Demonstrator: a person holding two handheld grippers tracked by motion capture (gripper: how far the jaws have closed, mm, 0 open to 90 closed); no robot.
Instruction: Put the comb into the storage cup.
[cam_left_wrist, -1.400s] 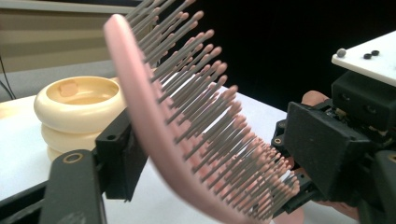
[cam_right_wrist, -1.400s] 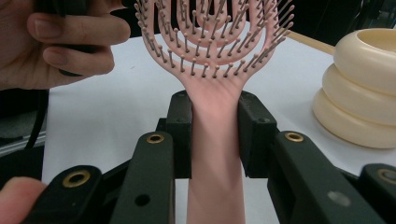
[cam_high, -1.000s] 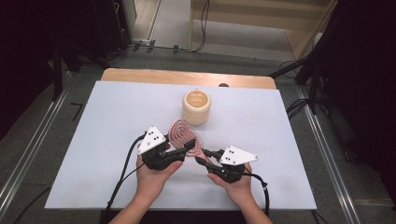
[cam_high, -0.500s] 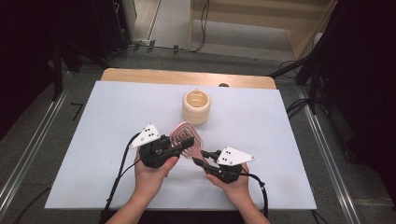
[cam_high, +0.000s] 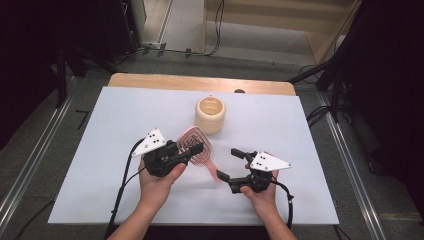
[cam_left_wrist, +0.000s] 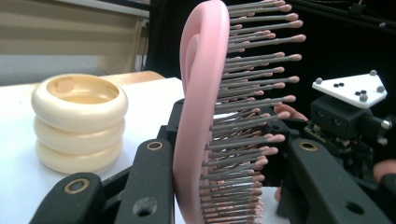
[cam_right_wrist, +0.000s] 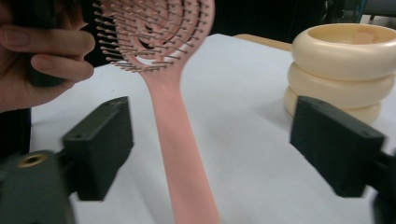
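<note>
A pink hairbrush (cam_high: 212, 167) is held on edge above the white table (cam_high: 100, 125), its bristles pointing toward my right hand. My left gripper (cam_high: 192, 148) is shut on the brush head (cam_left_wrist: 198, 93), one jaw on the back and one against the bristle tips. My right gripper (cam_high: 228, 164) stands open just right of the handle; its jaws have just been opening. In the right gripper view the handle (cam_right_wrist: 180, 140) runs between the wide-apart jaws of that gripper (cam_right_wrist: 217, 140) without touching either. A cream ribbed cup (cam_high: 210, 114) stands upright behind the brush.
The cup (cam_right_wrist: 343, 70) is close to the right jaw's far side in the right gripper view, and left of the brush in the left gripper view (cam_left_wrist: 79, 121). A wooden strip (cam_high: 200, 82) borders the table's far edge. Cables trail from both grippers toward the near edge.
My right gripper has opened off the brush handle and drawn away to the right. My left gripper has closed on the brush head and now holds the brush alone.
</note>
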